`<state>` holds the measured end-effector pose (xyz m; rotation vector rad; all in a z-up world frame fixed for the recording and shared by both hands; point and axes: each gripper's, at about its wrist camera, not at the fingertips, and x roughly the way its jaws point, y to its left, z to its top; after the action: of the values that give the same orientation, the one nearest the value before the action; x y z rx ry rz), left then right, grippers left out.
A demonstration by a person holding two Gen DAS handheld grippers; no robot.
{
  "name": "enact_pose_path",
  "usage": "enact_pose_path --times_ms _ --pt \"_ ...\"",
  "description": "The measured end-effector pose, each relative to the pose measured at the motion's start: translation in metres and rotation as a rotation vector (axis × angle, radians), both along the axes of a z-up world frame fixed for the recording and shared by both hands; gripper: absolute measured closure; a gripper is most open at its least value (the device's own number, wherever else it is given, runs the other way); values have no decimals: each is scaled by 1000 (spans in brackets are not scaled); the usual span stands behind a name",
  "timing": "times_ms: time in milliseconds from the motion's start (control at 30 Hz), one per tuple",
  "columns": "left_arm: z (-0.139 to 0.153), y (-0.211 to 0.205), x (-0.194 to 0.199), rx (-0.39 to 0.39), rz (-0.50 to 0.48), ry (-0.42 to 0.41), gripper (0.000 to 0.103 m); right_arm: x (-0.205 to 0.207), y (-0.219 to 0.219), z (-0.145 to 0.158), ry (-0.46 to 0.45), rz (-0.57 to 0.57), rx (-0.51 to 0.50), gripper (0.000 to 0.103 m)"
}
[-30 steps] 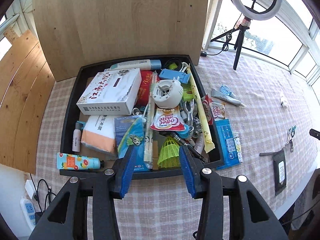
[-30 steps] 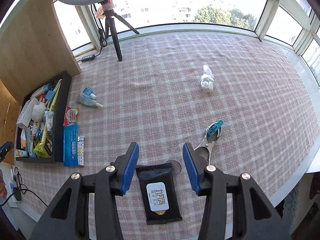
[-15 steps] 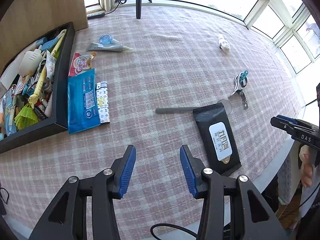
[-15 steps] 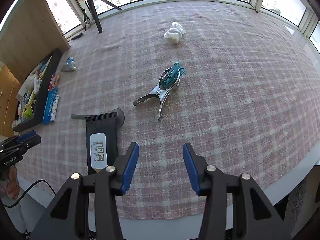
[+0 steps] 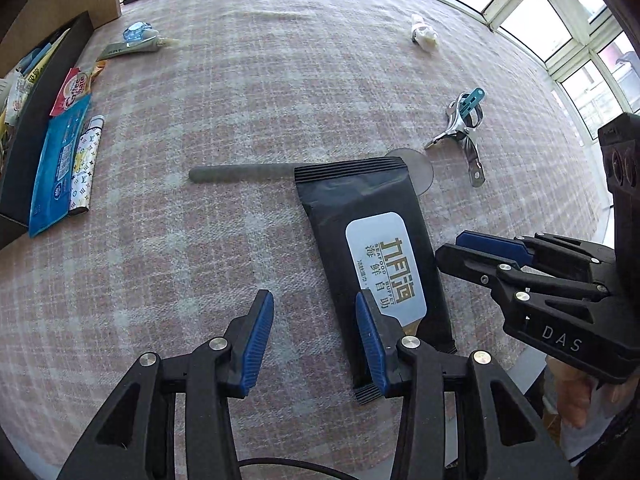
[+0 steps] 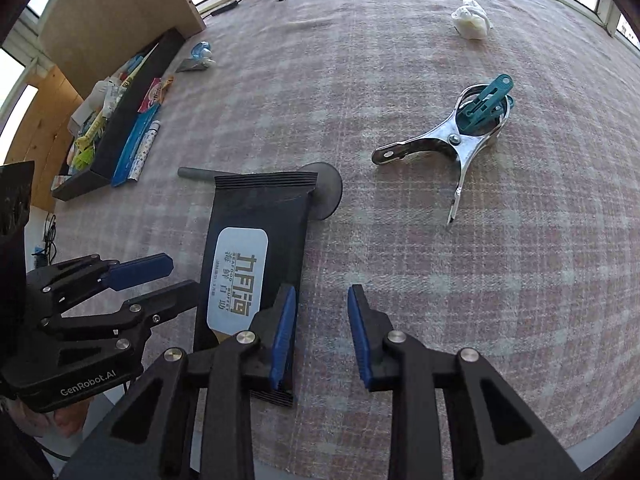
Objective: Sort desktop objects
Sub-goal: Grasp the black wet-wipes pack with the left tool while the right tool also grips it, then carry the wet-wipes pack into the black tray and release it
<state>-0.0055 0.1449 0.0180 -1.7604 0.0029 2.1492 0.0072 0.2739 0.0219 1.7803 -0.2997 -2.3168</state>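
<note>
Left gripper (image 5: 314,336): its jaws are closing, with only bare cloth between them; nothing is held. Its right finger stands over the left edge of the black wipes pack (image 5: 376,248), near the pack's lower end.
Right gripper (image 6: 322,334): its jaws are closing and hold nothing; between them is bare cloth. Its left finger stands at the right edge of the wipes pack (image 6: 252,236). In the left wrist view this gripper (image 5: 472,250) comes in from the right, its tips just beside the pack's right edge.
Wipes pack: lies flat on the surface (image 5: 260,92), white label up, between the two grippers.
Grey stick (image 5: 240,172): lies on the cloth with one end under the top of the pack; a round grey disc (image 5: 420,164) shows at the pack's other top corner.
Metal clamp (image 6: 452,140): lies to the right of the pack, well apart from it, with a teal clip (image 6: 486,100) in its mouth.
White crumpled thing (image 6: 472,18): at the far side of the surface.
Black tray (image 6: 120,120): at the far left, full of small items; a blue packet (image 5: 56,164) and a patterned tube (image 5: 84,164) lie just outside its wall.
Blue-capped tube (image 5: 136,42): on the cloth beyond the tray.
</note>
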Motion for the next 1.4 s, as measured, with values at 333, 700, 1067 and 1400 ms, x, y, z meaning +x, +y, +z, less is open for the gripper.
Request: enact_pose_path --times_ms 333,700,1067,1400 --pt "-5 11 -2 131 -24 -13 71 -6 -10 -7 -8 39 -91 86" --pt "16 3 0 173 -25 13 79 -6 -2 -7 -36 -59 -238 86" --pt "66 -52 -16 183 28 127 79 -23 -55 46 63 -16 -222 86" --pt "106 -175 -49 163 165 221 79 -85 -171 95 144 123 -231 86"
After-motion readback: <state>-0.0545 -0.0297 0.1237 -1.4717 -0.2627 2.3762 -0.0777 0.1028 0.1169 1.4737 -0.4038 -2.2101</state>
